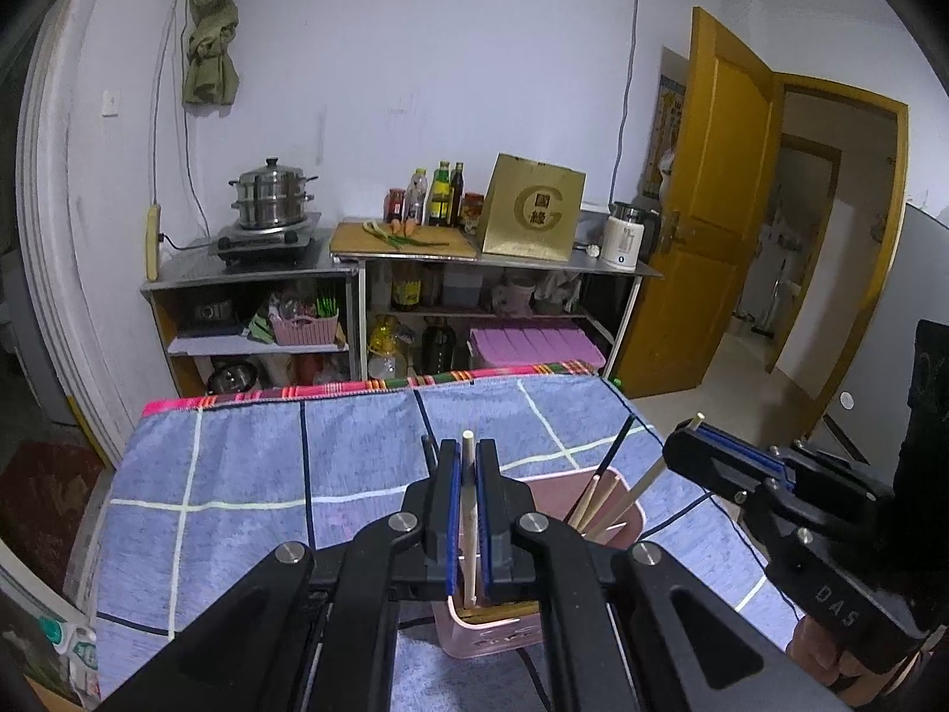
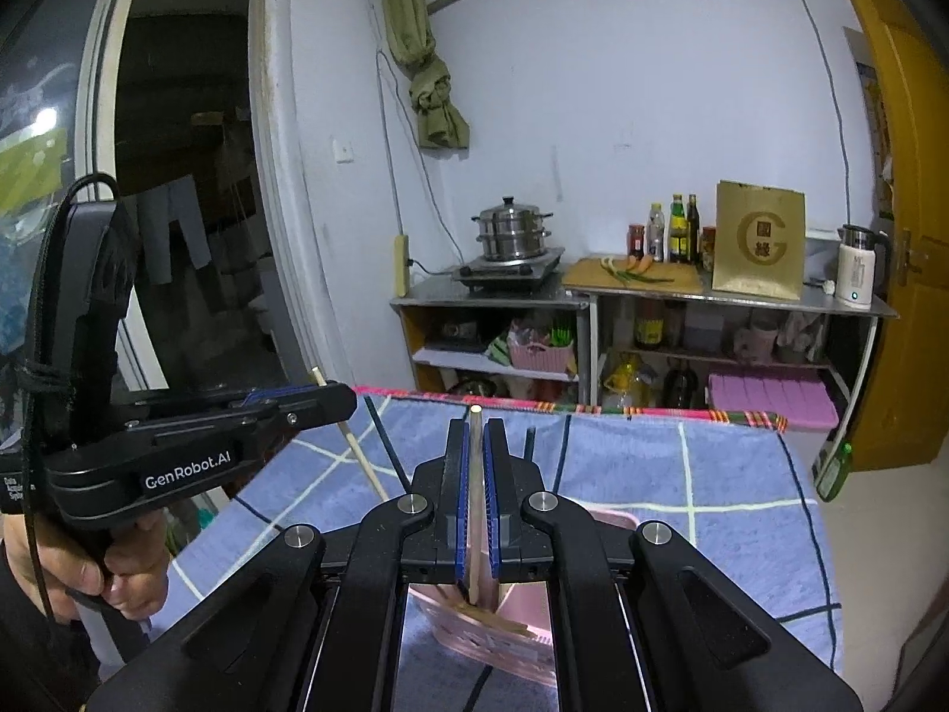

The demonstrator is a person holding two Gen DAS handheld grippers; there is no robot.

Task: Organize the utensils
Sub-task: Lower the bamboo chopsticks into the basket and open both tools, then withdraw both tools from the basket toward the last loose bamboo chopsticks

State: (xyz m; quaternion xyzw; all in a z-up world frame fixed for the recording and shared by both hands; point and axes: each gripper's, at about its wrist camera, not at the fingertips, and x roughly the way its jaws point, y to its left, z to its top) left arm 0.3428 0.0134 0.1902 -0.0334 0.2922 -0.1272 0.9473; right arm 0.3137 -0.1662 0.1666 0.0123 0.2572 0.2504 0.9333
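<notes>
while both views look across the same table toward a kitchen wall, the scene runs as follows.
table: covered by a blue checked cloth (image 1: 249, 474) with a red striped far edge.
shelving: a metal unit (image 1: 356, 273) against the wall well beyond the table, with a steamer pot (image 1: 273, 193), bottles and a gold box (image 1: 531, 207) on top.
pink holder (image 1: 617, 504): stands on the cloth just below both tools, with pale and dark chopsticks (image 1: 593, 498) leaning inside.
left gripper (image 1: 470, 474): jaws narrow, pinched on a pale chopstick (image 1: 470, 534) above the holder.
right gripper (image 2: 475, 463): jaws narrow, clamped on another pale chopstick (image 2: 475, 534) over the holder.
hand (image 2: 89, 569): grips the left tool's handle.
</notes>
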